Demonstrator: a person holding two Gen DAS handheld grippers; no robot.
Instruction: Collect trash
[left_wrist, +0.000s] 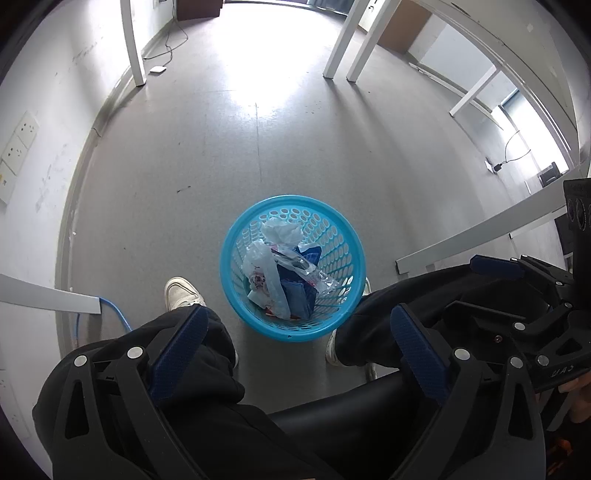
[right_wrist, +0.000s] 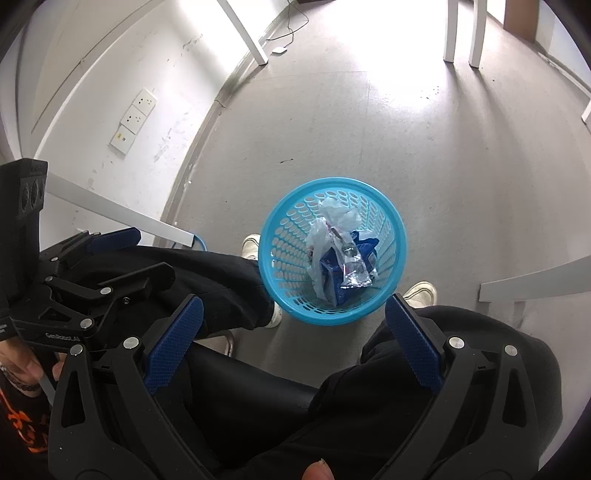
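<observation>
Blue perforated basket (left_wrist: 255, 306) stands upright on the grey floor (left_wrist: 184, 155), lower centre of the left wrist frame, between the seated person's two white shoes (left_wrist: 183, 293). In the right wrist frame the basket (right_wrist: 280, 273) sits centre, slightly right.

Contents: trash (left_wrist: 282, 277) piled inside the basket. White crumpled plastic bag (left_wrist: 280, 230) toward the far rim; clear wrapper (left_wrist: 308, 269) lying across dark blue packaging (left_wrist: 295, 295). Same pile in the right wrist frame: trash (right_wrist: 341, 258), clear wrapper (right_wrist: 352, 271) on top of the blue packet (right_wrist: 332, 273). No piece hangs over the rim.

Left claw (left_wrist: 297, 350): released, blue-padded fingers (left_wrist: 184, 350) wide apart, nothing between them. It is above the person's black trousers (left_wrist: 207, 413), aimed down at the basket. Not touching the basket.

Right claw (right_wrist: 291, 347): released, fingers (right_wrist: 177, 343) wide apart, nothing held. Also above the knees, apart from the basket.

Each claw shows in the other's view: right claw at the right edge of the left wrist frame, left claw at the left edge of the right wrist frame, both with fingers spread.

White counter legs (left_wrist: 135, 44) stand in the upper part of the left wrist frame, well apart from the basket. Wall sockets (right_wrist: 138, 118) upper left in the right wrist frame.
</observation>
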